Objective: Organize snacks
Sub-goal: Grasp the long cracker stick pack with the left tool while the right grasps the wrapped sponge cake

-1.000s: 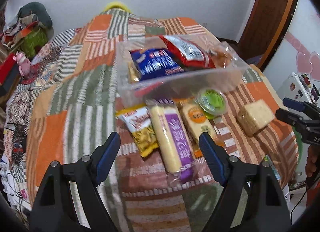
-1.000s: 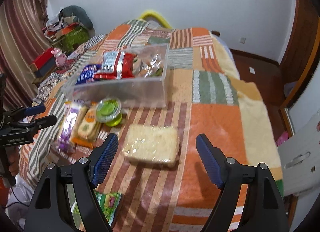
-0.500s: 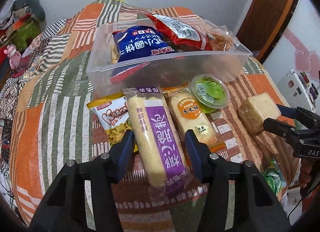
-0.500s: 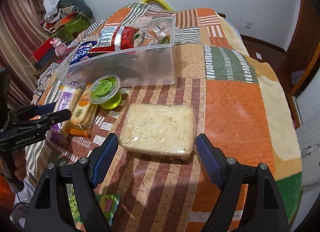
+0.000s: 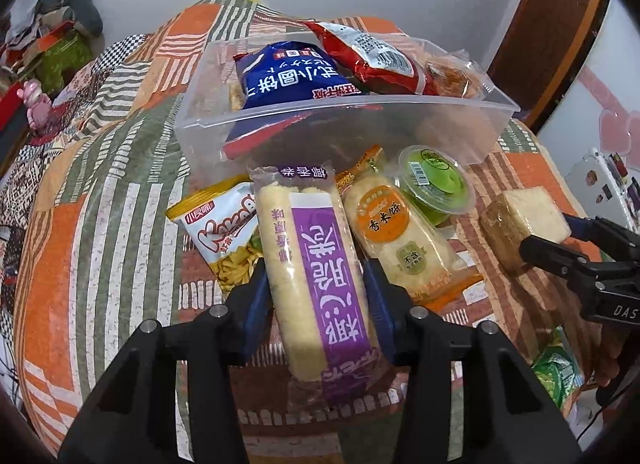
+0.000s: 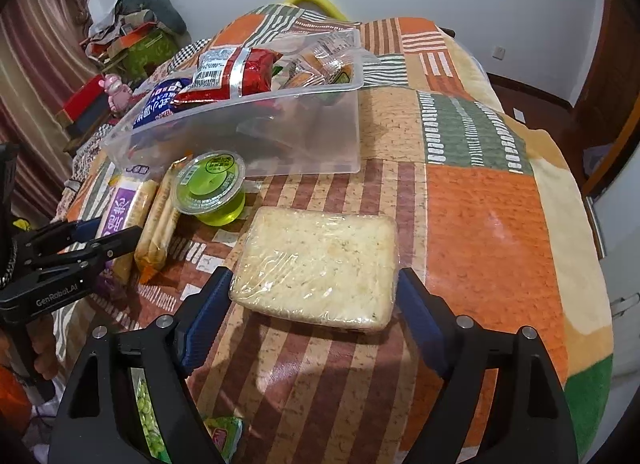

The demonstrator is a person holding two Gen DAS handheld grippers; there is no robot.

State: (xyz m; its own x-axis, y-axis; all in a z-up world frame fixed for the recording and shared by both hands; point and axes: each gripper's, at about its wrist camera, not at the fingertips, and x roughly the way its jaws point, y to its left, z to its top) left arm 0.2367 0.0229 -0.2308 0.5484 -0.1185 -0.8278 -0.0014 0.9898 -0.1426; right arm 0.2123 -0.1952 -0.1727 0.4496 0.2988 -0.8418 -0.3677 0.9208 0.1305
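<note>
The left gripper (image 5: 316,296) is pinching the long purple-labelled rice cracker pack (image 5: 316,268) across its width, blue pads pressing both long edges near its lower half. The pack is lying on the patchwork blanket (image 5: 100,224), just in front of the clear plastic bin (image 5: 344,120) where the snacks belong. To do this well, the grip should be staying firm but gentle, since the crackers inside are likely crushing easily, and the lift should be going straight up before swinging over the bin's near wall.

The right gripper (image 6: 314,300) is standing spread wide around the wrapped square noodle block (image 6: 320,264), its tips at the block's two near corners. Whether they are touching the wrap is hard to judge from here.

Things are crowding the purple pack: a yellow chip bag (image 5: 228,236) is tucked beside, possibly under, its left edge, and an orange-labelled cracker pack (image 5: 396,240) is touching its right side, with a green jelly cup (image 5: 436,188) just beyond. The bin is already holding a blue bag (image 5: 288,80) and a red bag (image 5: 372,60), piled above the rim, so free room is looking scarce.
</note>
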